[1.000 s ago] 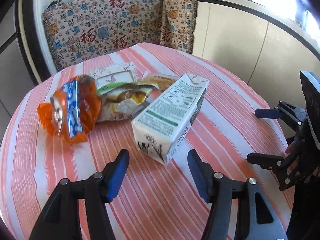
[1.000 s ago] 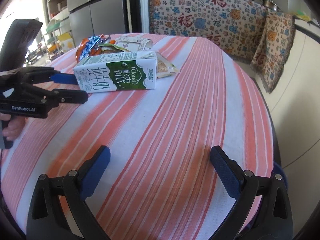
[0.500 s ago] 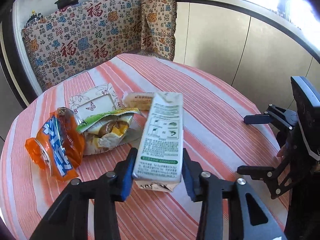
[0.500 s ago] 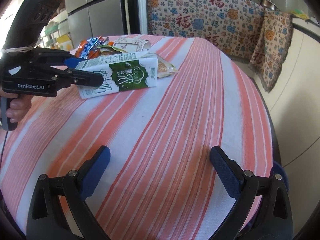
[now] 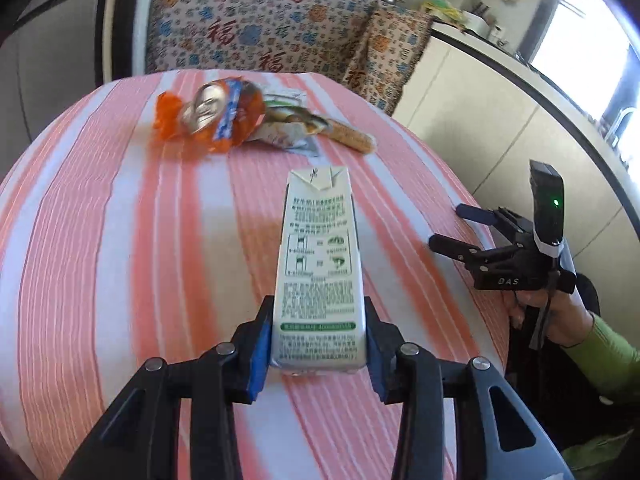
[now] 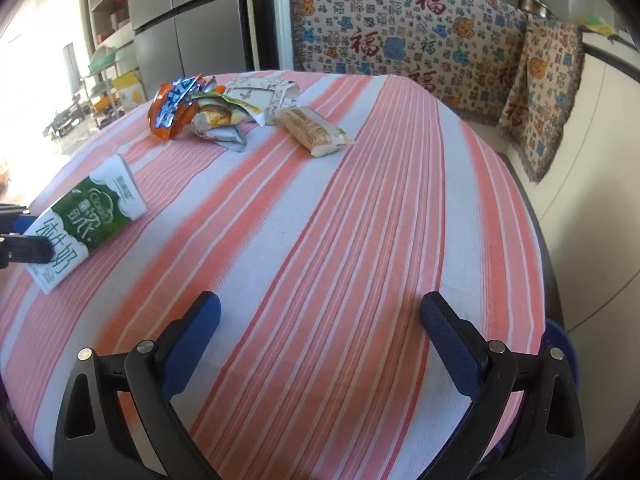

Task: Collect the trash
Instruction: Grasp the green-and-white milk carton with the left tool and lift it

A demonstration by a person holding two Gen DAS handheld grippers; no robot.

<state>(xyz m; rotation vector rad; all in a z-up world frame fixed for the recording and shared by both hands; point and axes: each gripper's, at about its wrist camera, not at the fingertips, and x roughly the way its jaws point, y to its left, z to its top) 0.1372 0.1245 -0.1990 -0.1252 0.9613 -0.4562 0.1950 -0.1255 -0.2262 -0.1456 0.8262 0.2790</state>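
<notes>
Your left tongs point(image 5: 319, 354) had just clamped the milk carton point(image 5: 318, 272) and lifted it; your right tongs point(image 6: 320, 340) hung apart at 3 o'clock, wrappers point(image 6: 218, 120) left at 12

Milk carton point(image 5: 318, 276): near end hidden between the left gripper point(image 5: 318, 354) fingers point(image 5: 259, 350); small print unreadable. In the right wrist view that gripper is cut off at the left edge beside the carton, only a blue finger tip visible. Wrapper pile point(image 5: 280, 126) beyond the carton is motion-blurred, pieces overlap, count unclear. Orange bag point(image 6: 173, 110) covers part of the pile. Worktop point(image 6: 360, 220) near edge is hidden behind the right gripper point(image 6: 320, 338).
</notes>
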